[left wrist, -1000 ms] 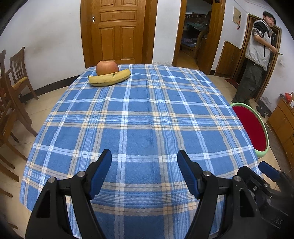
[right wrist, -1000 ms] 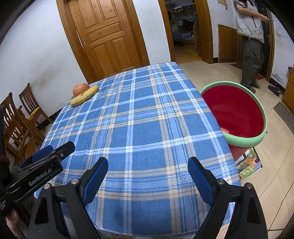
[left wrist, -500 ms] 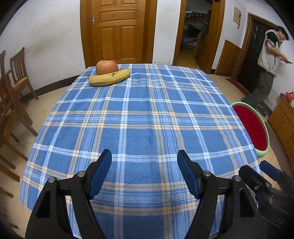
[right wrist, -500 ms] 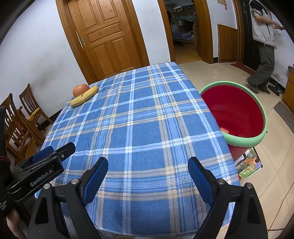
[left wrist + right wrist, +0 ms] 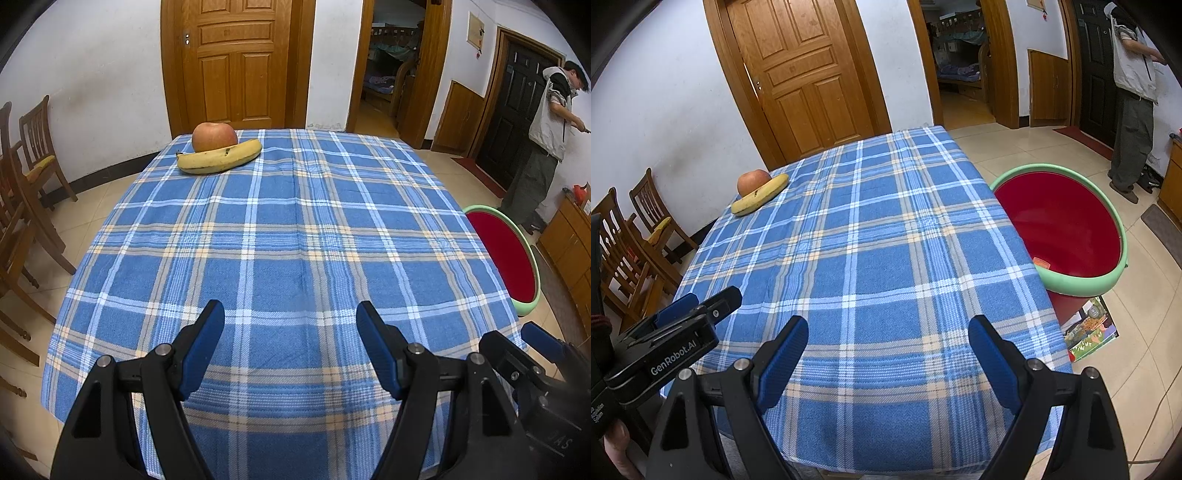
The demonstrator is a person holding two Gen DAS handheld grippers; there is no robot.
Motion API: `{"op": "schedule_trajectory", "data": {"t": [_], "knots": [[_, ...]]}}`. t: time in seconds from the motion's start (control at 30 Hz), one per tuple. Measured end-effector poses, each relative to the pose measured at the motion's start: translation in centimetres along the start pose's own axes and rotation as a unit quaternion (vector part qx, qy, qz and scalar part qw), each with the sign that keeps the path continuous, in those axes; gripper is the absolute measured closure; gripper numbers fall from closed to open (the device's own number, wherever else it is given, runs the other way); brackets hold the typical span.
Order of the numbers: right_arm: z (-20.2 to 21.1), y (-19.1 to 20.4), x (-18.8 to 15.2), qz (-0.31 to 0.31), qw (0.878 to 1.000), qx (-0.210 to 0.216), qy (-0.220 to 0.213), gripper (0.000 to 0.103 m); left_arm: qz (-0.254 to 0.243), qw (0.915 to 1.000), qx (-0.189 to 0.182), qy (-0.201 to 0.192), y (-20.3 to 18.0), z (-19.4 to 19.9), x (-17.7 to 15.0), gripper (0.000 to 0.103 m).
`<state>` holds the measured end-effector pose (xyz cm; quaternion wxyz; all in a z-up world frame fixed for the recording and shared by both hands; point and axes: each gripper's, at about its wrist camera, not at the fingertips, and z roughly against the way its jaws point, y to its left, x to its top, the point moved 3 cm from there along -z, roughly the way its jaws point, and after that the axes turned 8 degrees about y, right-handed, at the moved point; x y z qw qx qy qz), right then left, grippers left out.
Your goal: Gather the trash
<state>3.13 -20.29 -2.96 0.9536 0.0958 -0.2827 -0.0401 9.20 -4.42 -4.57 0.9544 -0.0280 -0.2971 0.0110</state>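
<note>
The desk, under a blue plaid cloth, looks the same as 1 second ago; nothing on it has shifted. The one clear change is the person at the far right: 1 second ago they stood in front of the dark door, and now they are further right, past it, beside the wall. In the right wrist view only their body and legs show, at the upper right edge. The basin, green outside and red inside, sits on the floor just beside the desk's right edge, as before, with a small orange scrap inside near its front wall. The left hand-held gripper hangs over the near edge of the desk, its jaws wide with only cloth between them, unchanged. The right hand-held gripper is likewise wide and empty, and has not moved. The banana lies at the far left corner, touching the apple behind it, both where they were.
</note>
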Motion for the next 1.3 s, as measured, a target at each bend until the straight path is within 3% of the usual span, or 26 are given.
{"op": "schedule_trajectory", "data": {"t": [1.3], "knots": [[0.15, -0.32, 0.36, -0.002, 1.0, -0.001, 0.0, 0.013, -0.003, 1.0, -0.006, 0.003, -0.43, 0.11, 0.01, 0.03]]}}
